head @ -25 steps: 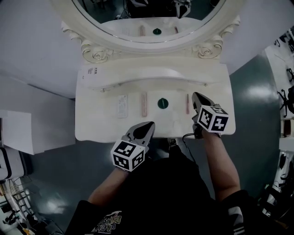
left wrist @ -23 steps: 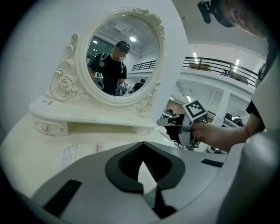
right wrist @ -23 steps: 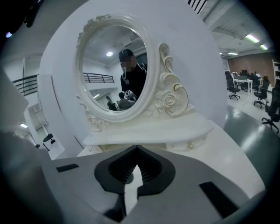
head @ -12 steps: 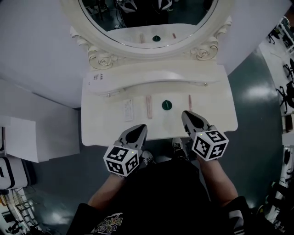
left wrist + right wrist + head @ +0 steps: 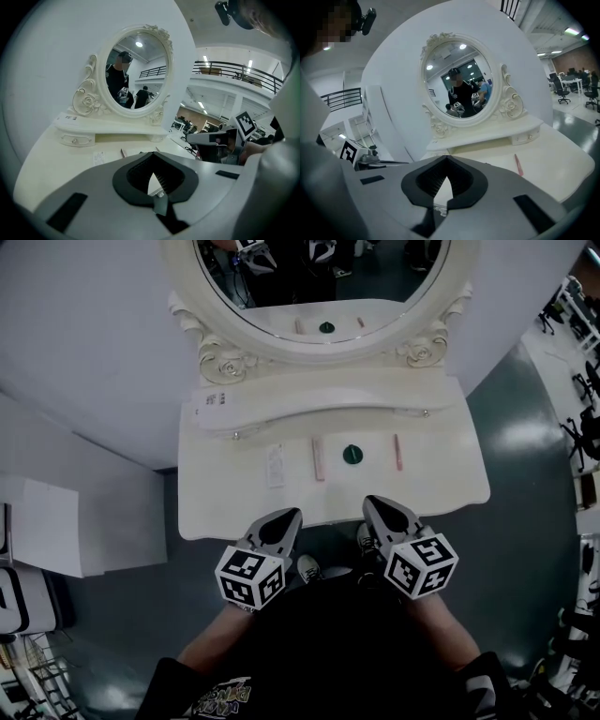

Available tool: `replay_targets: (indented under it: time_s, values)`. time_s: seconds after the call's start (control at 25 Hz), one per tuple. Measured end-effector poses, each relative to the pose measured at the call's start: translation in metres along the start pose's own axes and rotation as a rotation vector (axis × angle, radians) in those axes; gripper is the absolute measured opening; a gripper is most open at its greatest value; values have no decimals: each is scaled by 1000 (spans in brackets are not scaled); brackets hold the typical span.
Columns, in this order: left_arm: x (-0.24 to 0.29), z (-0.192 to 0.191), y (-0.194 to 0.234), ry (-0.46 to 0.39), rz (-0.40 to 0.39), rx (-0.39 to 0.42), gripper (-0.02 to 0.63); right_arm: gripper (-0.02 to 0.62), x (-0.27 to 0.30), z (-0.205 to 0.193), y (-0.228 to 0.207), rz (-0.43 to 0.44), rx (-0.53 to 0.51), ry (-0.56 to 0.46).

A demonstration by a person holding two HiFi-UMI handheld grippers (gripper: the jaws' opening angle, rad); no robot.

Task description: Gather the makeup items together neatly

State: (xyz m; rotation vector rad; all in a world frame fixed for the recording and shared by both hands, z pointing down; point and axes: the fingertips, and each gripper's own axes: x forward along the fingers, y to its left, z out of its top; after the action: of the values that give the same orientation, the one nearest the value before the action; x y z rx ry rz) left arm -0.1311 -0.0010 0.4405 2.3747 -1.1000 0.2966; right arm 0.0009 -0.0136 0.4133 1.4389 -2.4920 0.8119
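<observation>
- Cream-white dressing table (image 5: 225, 512) stands against the far wall, with an oval mirror (image 5: 319, 277) in a carved frame above a raised shelf (image 5: 328, 395).
- Makeup items lie in one row across the middle of the tabletop, just near of the raised shelf, each apart from the next.
- Row order, left to right: white flat packet (image 5: 274, 465), pink tube (image 5: 319, 457), green round pot (image 5: 352, 454), slim pink stick (image 5: 397, 452).
- The pink tube and the slim pink stick lie lengthwise, near to far. The green round pot sits between them, touching neither.
- Left gripper (image 5: 289, 516): positioned at the near edge of the table, near of the pink tube and clear of every item. Its own view shows the jaws pressed together with nothing between them (image 5: 152, 154).
- Right gripper (image 5: 373, 503): positioned at the near edge of the table, near of the gap between the green round pot and the slim pink stick, touching neither. Its own view shows the jaws pressed together and empty (image 5: 446, 158).
- Both grippers point toward the far side, tilted slightly down, and sit side by side.
- The right gripper view shows the slim pink stick (image 5: 518, 165) on the bare tabletop to the right of the jaws.
</observation>
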Motion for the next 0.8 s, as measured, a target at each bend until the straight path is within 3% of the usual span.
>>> replay_targets:
  time_s: [0.8]
  values:
    - [-26, -9, -3, -3, -38, 20, 8, 29, -2, -26, 44, 28, -21, 27]
